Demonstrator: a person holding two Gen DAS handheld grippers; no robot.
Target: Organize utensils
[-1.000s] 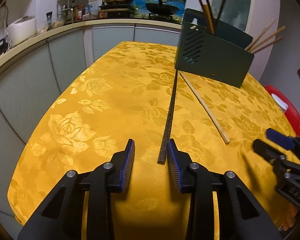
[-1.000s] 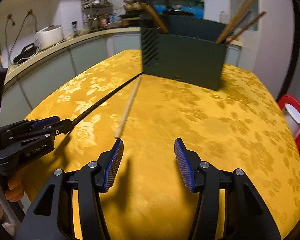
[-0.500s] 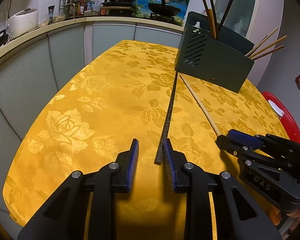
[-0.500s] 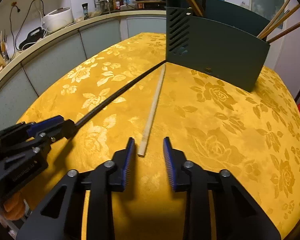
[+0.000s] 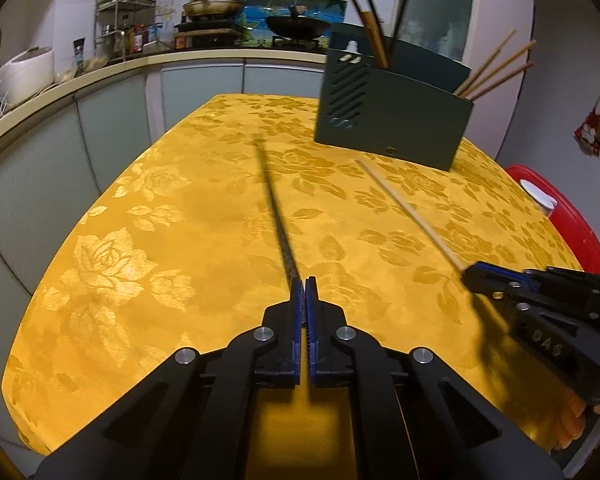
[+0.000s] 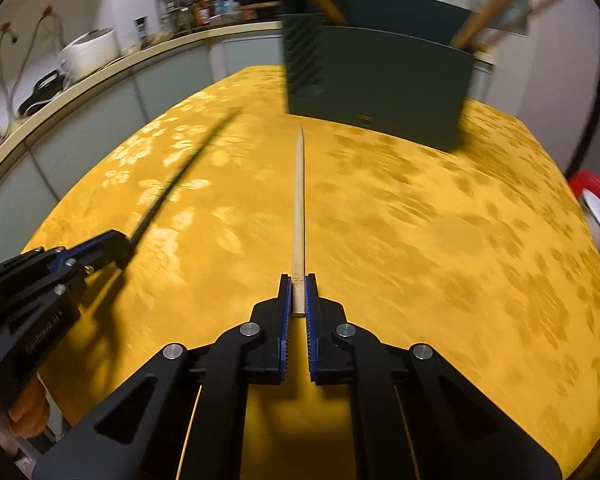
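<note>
My left gripper (image 5: 305, 283) is shut on the near end of a black chopstick (image 5: 274, 208), which points forward above the yellow tablecloth. My right gripper (image 6: 298, 280) is shut on the near end of a pale wooden chopstick (image 6: 299, 200), also pointing forward. Each gripper shows in the other's view: the right one (image 5: 470, 274) at the right, the left one (image 6: 120, 244) at the left. A dark green utensil holder (image 5: 392, 120) stands at the far side of the table, with black chopsticks in its left part and wooden ones in its right part.
The round table (image 5: 140, 208) has a yellow floral cloth. A red stool or lid (image 5: 564, 216) sits beyond its right edge. A curved kitchen counter (image 5: 100, 76) with a rice cooker (image 5: 24, 70) runs along the left and back.
Both grippers have closed, each on a chopstick end. Both chopsticks have lifted off the cloth and their far tips have swung away from the holder's base.
</note>
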